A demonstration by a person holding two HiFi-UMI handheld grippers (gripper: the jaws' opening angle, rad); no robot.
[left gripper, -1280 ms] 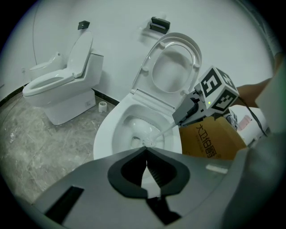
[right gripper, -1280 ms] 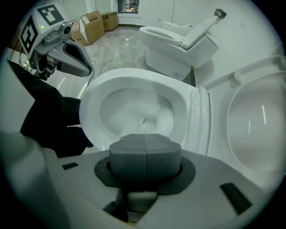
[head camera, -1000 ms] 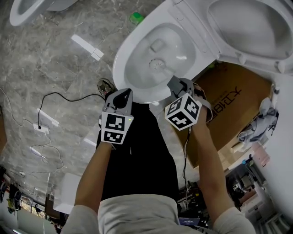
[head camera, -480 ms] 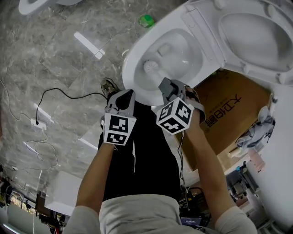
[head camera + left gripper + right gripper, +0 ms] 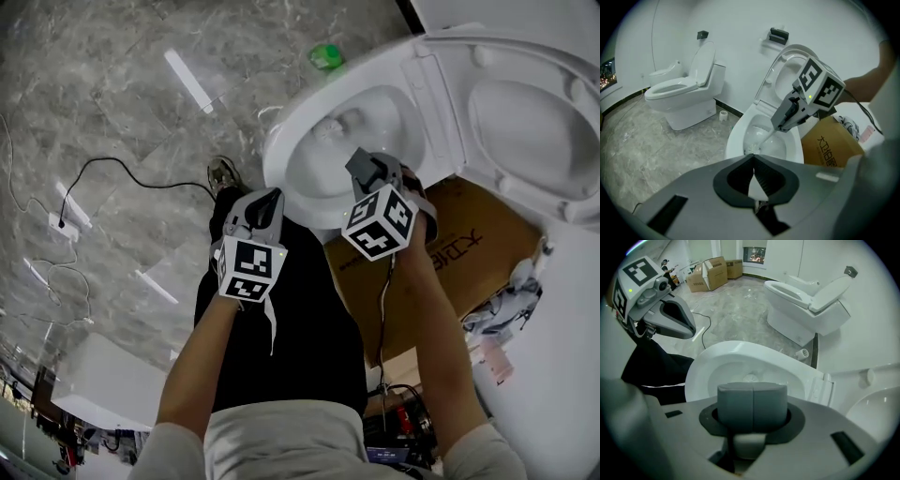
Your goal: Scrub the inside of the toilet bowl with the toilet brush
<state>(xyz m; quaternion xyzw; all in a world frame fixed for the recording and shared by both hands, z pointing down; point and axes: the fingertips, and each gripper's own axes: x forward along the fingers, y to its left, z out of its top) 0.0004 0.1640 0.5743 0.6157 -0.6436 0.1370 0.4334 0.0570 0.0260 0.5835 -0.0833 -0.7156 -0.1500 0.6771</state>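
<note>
Well, white round-headed toilet brush (image 5: 751, 148)

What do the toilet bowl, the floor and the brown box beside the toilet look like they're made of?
Toilet bowl: likely glazed ceramic, smooth glossy white with bright highlights.
Floor: polished stone or stone-look tile, with grey veining and mirror-like light reflections; I cannot tell which.
Box: plain brown cardboard, matte, with black printed characters.
</note>
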